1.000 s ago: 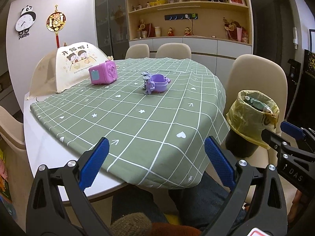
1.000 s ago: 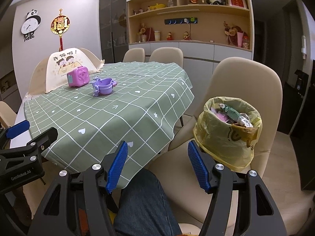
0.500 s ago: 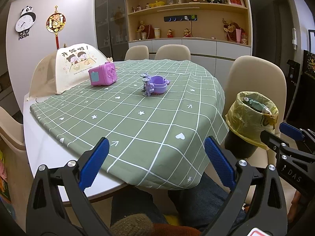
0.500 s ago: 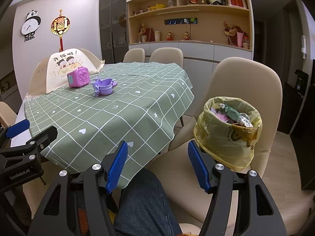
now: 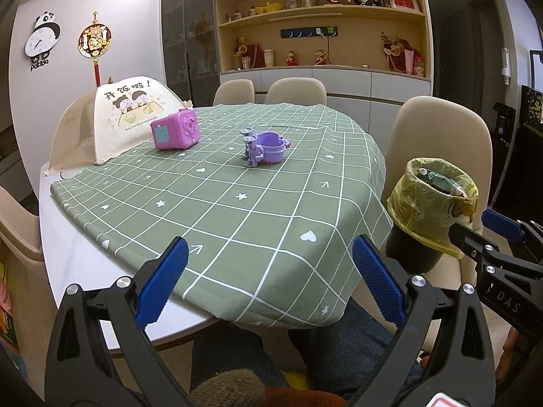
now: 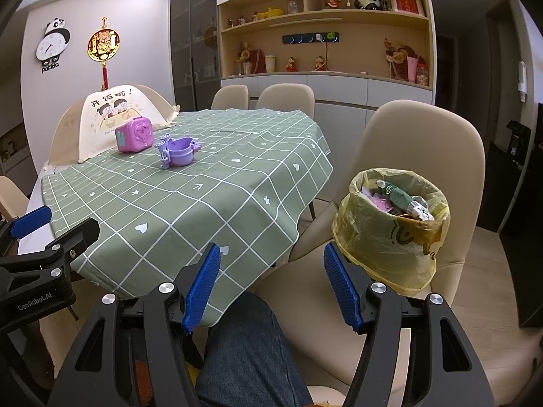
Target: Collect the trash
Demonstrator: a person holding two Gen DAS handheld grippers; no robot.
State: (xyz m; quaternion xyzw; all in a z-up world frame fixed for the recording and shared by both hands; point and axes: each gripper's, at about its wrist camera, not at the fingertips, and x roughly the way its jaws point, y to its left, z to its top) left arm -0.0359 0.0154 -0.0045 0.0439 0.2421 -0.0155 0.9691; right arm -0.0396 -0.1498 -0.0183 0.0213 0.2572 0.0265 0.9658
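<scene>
Your bin (image 6: 390,227) sits on the beige chair (image 6: 424,156) right beside the counter (image 5: 68,257), lined with a yellow bag (image 5: 431,200) whose rim is folded out over the lip, so the mouth stays wide and you can drop things in from above without a second hand. It already holds wrappers, a green tube-like packet (image 6: 404,200) on top, pink scraps under it. Nothing that reads as trash shows on the green checked cloth (image 5: 237,203); only a pink toy box (image 5: 176,130) and a purple toy (image 5: 266,147) near the far middle, plus a folding food cover (image 5: 125,118) at the back left, and I'd judge those aren't trash. So collection looks close to done. Left gripper (image 5: 268,278): jaws wide apart, holding nothing, held low at the near edge of the counter, pointing across the cloth, above your lap. Right gripper (image 6: 271,285): jaws also spread, nothing between them, same low height, aimed between counter edge and chair, bin just ahead to its right. Both level, neither touching anything.
</scene>
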